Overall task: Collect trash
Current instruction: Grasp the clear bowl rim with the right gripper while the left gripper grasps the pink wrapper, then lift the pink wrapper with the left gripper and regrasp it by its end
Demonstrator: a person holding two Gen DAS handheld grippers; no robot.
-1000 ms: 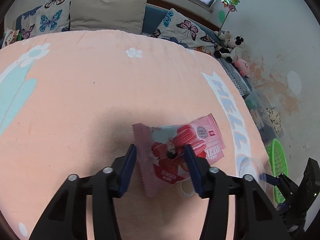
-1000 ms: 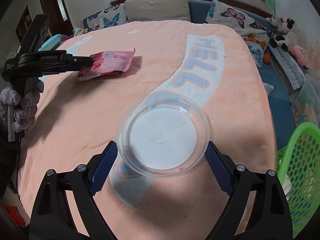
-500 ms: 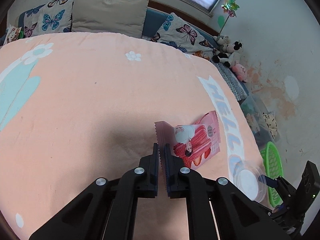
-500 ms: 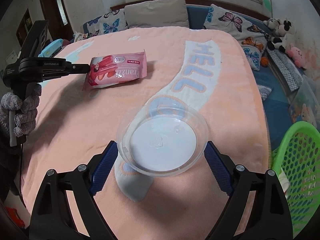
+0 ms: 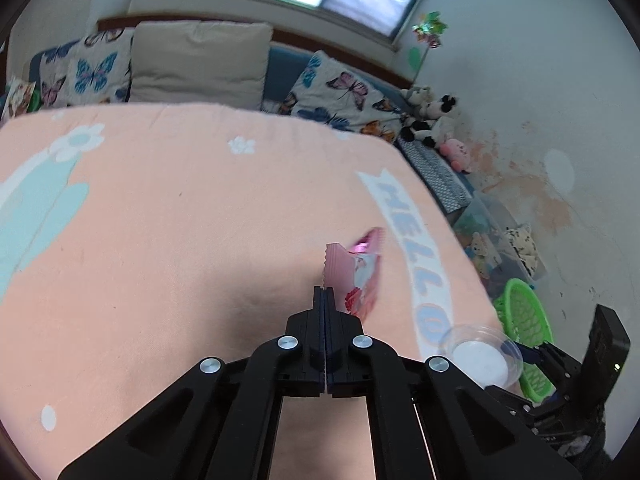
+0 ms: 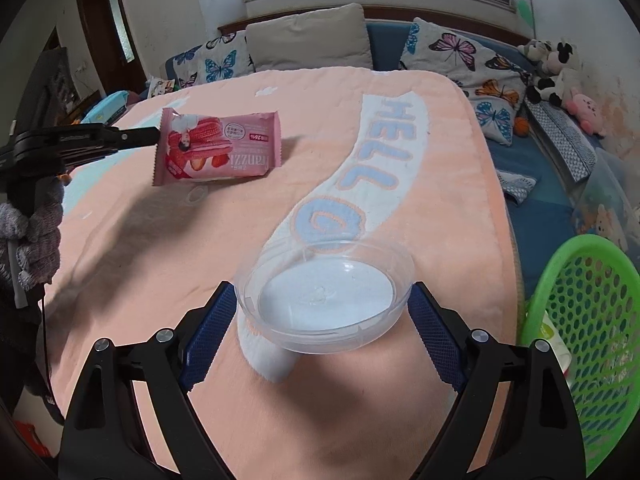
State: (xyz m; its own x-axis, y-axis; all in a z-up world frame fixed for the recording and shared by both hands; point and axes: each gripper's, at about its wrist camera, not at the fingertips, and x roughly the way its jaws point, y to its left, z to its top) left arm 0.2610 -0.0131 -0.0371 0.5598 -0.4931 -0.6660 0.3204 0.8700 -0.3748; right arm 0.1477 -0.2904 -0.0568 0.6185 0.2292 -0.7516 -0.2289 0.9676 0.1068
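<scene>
A pink snack wrapper [image 6: 218, 148] hangs in the air above the peach blanket, pinched by its left edge in my left gripper [image 6: 154, 135]. In the left wrist view the wrapper [image 5: 356, 276] sticks up edge-on from the shut jaws of the left gripper [image 5: 325, 294]. A clear plastic lid [image 6: 326, 294] sits between the blue pads of my right gripper [image 6: 322, 320], which is shut on its rim and holds it above the bed. The same lid [image 5: 482, 356] shows at lower right in the left wrist view.
A green mesh basket [image 6: 588, 340] stands off the bed's right side, also seen as the basket [image 5: 524, 332] from the left. Butterfly pillows [image 6: 460, 56] and a beige cushion [image 6: 312, 38] line the headboard. Plush toys [image 6: 556, 68] sit at the far right. A gloved hand [image 6: 32, 232] holds the left gripper.
The left gripper's jaws closed on the wrapper's edge and lifted it off the blanket; it now hangs upright. The right gripper rose a little with the lid.
</scene>
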